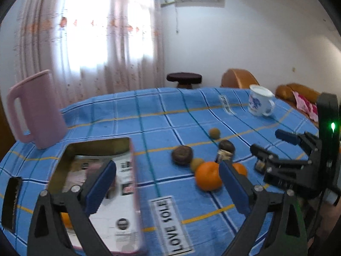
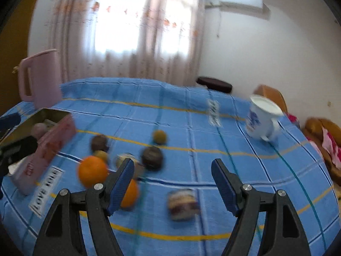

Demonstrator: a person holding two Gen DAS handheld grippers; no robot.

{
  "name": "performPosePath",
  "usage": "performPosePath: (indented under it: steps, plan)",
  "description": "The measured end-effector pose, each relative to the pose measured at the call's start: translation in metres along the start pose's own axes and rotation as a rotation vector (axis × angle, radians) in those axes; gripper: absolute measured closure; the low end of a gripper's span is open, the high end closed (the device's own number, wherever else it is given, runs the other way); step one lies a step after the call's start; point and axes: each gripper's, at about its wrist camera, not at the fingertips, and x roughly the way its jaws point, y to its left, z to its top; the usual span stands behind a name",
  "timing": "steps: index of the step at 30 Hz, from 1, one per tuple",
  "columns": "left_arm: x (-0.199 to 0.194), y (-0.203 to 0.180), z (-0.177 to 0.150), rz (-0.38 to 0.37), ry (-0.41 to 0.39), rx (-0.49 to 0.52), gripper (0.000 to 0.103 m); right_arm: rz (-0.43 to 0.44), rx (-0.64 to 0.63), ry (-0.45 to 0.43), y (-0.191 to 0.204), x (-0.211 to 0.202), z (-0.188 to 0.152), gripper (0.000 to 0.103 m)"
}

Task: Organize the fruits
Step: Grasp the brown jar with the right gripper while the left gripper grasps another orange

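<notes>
- My left fingers (image 1: 168, 189) stand apart and empty beside the tin box (image 1: 100, 192); the near orange (image 1: 207, 176) sits just off one pad, so a careless sweep could roll it.
- My right fingers (image 2: 172, 183) gape too, above the bench (image 2: 245, 170); the fruits cluster closely, so closing may nudge a neighbour.

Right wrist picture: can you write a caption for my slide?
Open right hand-held gripper above oranges, dark fruits on blue checked tablecloth.
</notes>
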Motion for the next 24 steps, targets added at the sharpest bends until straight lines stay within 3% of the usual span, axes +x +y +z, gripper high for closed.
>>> performPosePath:
  steps: [5,10,14,18,21,24]
  plan:
    - [0.017,-0.023,-0.004,-0.05,0.049,0.028,0.004,0.049,0.1,0.074,-0.03,0.011,-0.006,0.027]
    - [0.038,-0.039,-0.005,-0.077,0.114,0.062,0.007,0.082,0.09,0.104,-0.031,0.015,-0.007,0.032]
    - [0.056,-0.043,-0.006,-0.098,0.173,0.07,0.024,0.11,0.058,0.153,-0.025,0.024,-0.008,0.037]
    - [0.068,-0.04,-0.007,-0.132,0.227,0.036,0.03,0.128,0.029,0.204,-0.019,0.032,-0.01,0.041]
    - [0.076,-0.039,-0.007,-0.155,0.261,0.021,0.03,0.135,0.027,0.252,-0.019,0.042,-0.013,0.056]
    - [0.086,-0.036,-0.009,-0.191,0.31,-0.006,0.04,0.134,0.018,0.277,-0.016,0.047,-0.014,0.065]
